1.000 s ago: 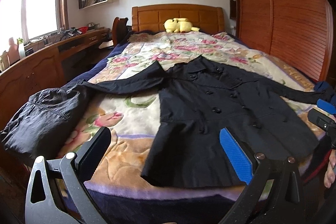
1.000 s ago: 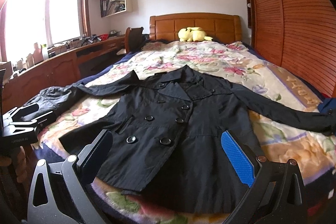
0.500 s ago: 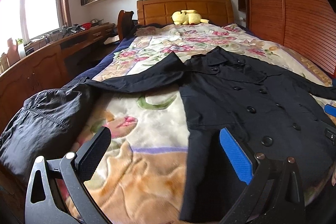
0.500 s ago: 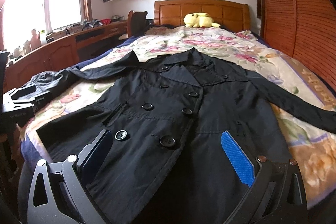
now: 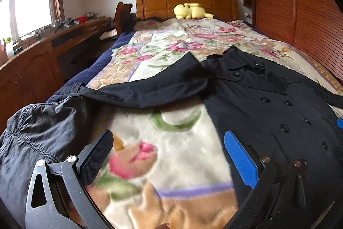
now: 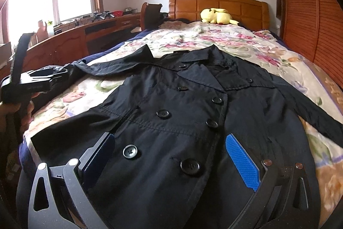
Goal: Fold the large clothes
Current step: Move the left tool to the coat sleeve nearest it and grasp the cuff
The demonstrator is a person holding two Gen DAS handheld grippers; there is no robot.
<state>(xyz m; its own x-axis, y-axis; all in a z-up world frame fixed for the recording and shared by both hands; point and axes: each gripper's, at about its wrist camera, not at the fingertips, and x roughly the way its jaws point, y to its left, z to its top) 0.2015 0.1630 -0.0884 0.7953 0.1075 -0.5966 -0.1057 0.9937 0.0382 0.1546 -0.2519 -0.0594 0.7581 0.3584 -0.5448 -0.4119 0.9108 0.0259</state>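
Coat (image 6: 193, 113), black, smooth-woven, round-buttoned, lies flat on floral quilt (image 6: 246, 44).

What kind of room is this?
It looks like a bedroom in a home. There is a bed with a wooden headboard, a yellow plush toy by it, and a long wooden desk under the window.

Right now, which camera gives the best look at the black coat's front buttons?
The right wrist view: the black coat fills the frame, with both rows of buttons sharp between the open right gripper. The left wrist view shows the coat off to the right, its buttons small and its hem cut off.
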